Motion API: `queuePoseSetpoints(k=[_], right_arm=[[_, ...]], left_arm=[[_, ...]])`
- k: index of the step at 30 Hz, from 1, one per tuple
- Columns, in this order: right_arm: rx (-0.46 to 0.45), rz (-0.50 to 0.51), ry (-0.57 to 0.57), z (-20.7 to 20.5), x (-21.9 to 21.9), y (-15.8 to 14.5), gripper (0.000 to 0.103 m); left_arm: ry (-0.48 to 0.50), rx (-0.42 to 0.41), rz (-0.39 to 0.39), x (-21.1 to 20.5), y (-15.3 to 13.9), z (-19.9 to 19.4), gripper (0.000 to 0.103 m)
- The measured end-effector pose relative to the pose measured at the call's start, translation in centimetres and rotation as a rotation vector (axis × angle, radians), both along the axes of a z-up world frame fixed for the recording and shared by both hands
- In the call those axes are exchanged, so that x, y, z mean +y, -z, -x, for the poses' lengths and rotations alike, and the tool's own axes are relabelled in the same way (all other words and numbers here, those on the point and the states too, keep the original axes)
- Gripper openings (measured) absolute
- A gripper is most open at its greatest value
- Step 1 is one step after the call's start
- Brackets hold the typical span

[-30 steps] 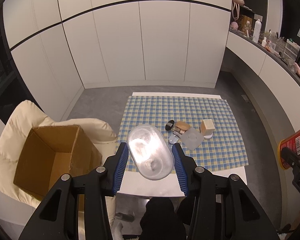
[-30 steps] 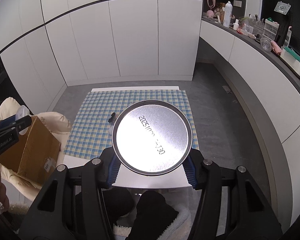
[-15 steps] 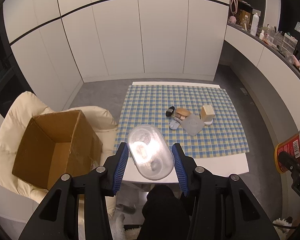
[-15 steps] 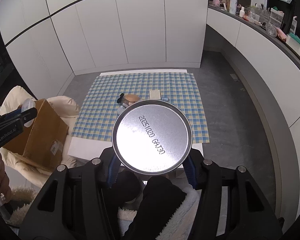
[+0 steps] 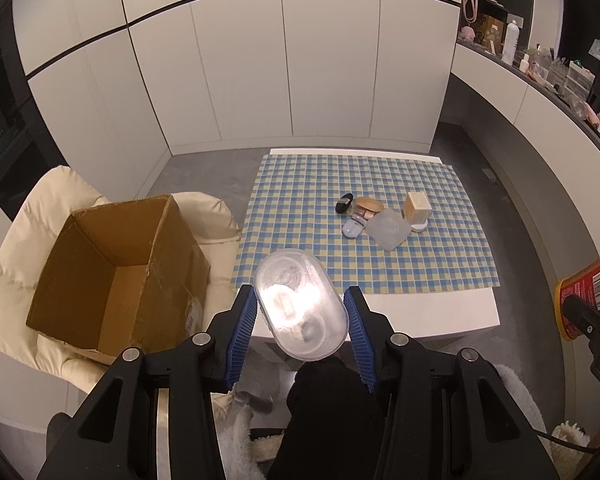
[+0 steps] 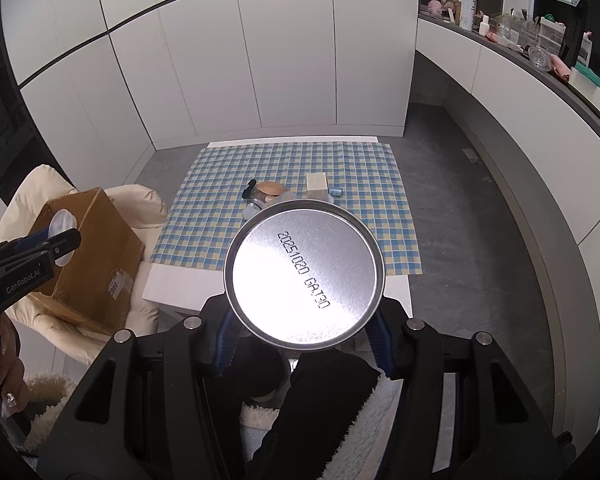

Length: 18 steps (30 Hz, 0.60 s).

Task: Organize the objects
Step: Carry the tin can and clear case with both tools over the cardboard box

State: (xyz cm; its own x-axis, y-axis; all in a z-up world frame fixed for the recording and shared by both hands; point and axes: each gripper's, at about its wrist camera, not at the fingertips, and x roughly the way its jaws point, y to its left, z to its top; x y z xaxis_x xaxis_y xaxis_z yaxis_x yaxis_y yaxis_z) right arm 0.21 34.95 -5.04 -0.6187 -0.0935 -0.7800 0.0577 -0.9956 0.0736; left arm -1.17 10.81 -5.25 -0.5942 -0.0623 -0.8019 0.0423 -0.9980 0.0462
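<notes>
Right now my left gripper (image 5: pixel 301 314) clamps a clear oval case (image 5: pixel 300 304) beside the cardboard box (image 5: pixel 116 272). My right gripper (image 6: pixel 302 320) grips a red can (image 6: pixel 303 276), farther from that box.

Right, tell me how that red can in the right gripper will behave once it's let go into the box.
The red can is a round cylinder with a flat metal end, so it will probably roll if it lands on its side. Its rigid metal should not crush. The right gripper holds it only across its curved sides, so it may slip. Weight cannot be told.
</notes>
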Motion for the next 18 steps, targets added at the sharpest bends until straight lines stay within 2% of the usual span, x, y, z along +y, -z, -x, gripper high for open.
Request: queuePoseSetpoints(k=[18], right_arm=[[-0.004, -0.013, -0.036, -4.2, -0.5, 1.1, 0.057]], left_arm=[[0.007, -0.005, -0.003, -0.2, 1.1, -3.6, 0.045]])
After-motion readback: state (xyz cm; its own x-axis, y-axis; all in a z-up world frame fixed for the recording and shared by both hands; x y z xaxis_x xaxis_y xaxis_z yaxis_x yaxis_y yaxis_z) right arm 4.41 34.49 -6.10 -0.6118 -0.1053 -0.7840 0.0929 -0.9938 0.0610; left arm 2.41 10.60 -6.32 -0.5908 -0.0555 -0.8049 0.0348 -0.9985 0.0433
